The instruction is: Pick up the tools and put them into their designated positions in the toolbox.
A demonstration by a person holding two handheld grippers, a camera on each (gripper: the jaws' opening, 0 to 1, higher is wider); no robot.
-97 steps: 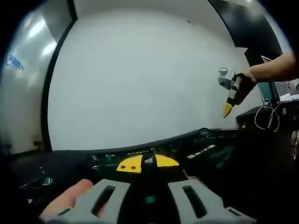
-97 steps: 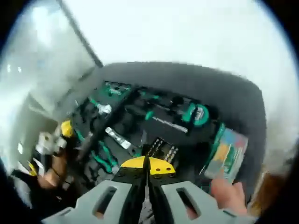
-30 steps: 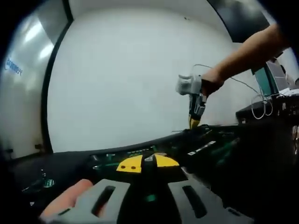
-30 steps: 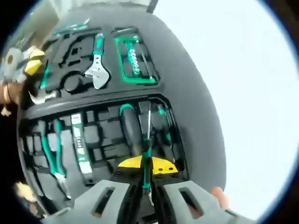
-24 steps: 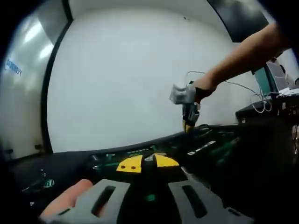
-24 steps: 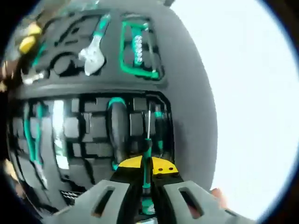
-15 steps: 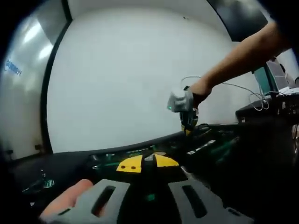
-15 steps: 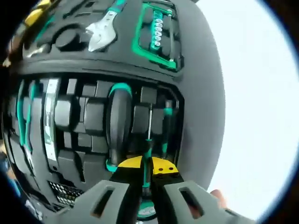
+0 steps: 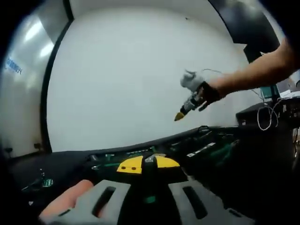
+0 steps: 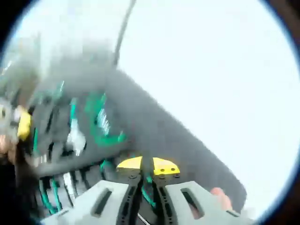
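Note:
The black toolbox (image 9: 213, 149) lies open across the lower part of the left gripper view. My left gripper (image 9: 148, 164) rests low in front of it, its yellow tips a narrow gap apart with something dark between them. A hand holds my right gripper (image 9: 178, 116) tilted in the air above the box. The right gripper view is blurred. In it my right gripper (image 10: 148, 165) has a narrow gap between its tips, and no shaft sticks out past them. Below lie the toolbox (image 10: 154, 126), a silver wrench (image 10: 74, 136) and a green bit holder (image 10: 105, 123). The left gripper (image 10: 23, 127) sits at the left edge.
A white surface (image 9: 131, 75) spreads behind the toolbox. Cables and a screen (image 9: 271, 110) stand at the far right of the left gripper view. A fingertip (image 9: 70, 197) lies beside my left jaws.
My right gripper has risen from the toolbox's screwdriver slots and tilted. The green screwdriver it held no longer sticks out past its tips. The left gripper has not moved.

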